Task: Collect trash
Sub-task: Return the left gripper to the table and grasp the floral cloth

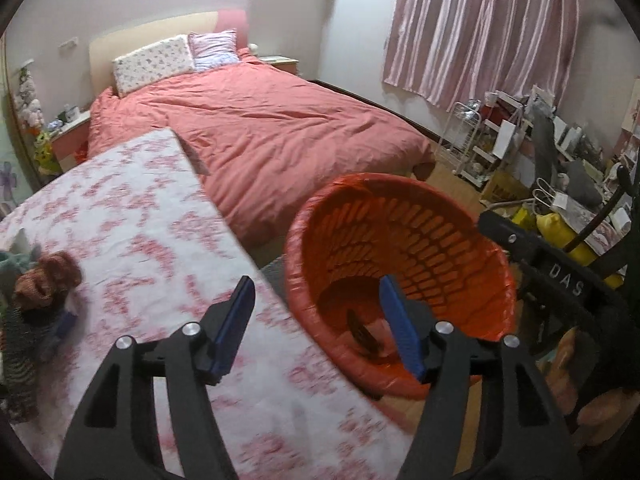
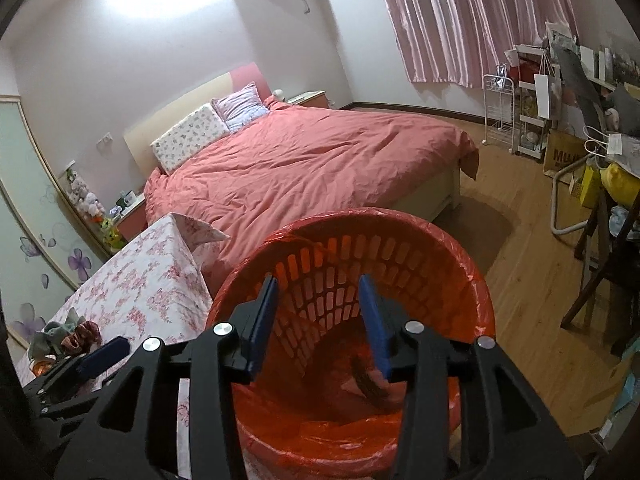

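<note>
An orange slatted waste basket lined with an orange plastic bag stands on the floor next to the table; it also shows in the right wrist view. A dark flat object with something pink lies at its bottom, seen too in the left wrist view. My left gripper is open and empty, over the table edge beside the basket. My right gripper is open and empty, right above the basket's mouth. Crumpled brown and green items lie on the table at the left.
The table has a pink floral cloth. A bed with a pink duvet lies behind. Cluttered racks, bags and a chair stand at the right on the wooden floor. Pink curtains hang on the far wall.
</note>
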Available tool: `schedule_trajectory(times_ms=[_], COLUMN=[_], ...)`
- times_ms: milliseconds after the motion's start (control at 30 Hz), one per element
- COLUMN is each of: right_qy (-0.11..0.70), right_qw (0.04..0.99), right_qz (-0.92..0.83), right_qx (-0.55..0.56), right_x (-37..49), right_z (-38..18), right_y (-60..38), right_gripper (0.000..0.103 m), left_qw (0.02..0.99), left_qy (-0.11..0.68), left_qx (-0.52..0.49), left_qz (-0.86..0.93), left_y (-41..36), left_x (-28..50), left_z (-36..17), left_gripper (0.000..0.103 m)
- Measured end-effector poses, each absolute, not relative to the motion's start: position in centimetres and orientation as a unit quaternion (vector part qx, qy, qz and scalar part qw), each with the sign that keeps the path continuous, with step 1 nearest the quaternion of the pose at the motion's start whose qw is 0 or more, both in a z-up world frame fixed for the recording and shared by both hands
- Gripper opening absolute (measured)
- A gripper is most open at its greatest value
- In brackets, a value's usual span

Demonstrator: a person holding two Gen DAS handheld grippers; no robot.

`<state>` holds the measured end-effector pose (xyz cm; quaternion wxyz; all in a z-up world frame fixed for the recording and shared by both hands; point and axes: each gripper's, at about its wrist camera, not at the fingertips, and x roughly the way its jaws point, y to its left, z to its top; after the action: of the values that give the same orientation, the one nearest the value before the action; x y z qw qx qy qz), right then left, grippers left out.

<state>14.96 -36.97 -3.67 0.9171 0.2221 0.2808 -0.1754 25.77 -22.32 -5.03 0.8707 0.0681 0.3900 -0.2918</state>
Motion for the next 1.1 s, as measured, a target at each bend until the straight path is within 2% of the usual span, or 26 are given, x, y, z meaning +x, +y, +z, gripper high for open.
schedule_trajectory(times_ms=[100, 567, 1100], right_qy=[0.284, 0.308, 0.357], right_qw=[0.919, 0.931, 0.928], right_qz=[-0.167, -0.099, -0.018], right_qx=[0.218, 0.168, 0.11], right_x=[15.0, 15.8, 17.6], right_z=[-3.1, -1.6, -3.0], right_y=[-35.9, -27.5, -17.5], right_gripper=[0.043, 0.043, 0.043], left_qw=[0.88, 0.912, 0.915], left_qy=[0.38, 0.375, 0.399], left_qx=[0.073, 0.034, -0.051], left_qz=[-0.273, -0.165, -0.027], left_y=[-20.3, -6.9, 9.1], left_x=[24.9, 23.3, 23.9], left_z=[-4.3, -2.9, -5.7], left_gripper=[0.068, 0.069, 0.073])
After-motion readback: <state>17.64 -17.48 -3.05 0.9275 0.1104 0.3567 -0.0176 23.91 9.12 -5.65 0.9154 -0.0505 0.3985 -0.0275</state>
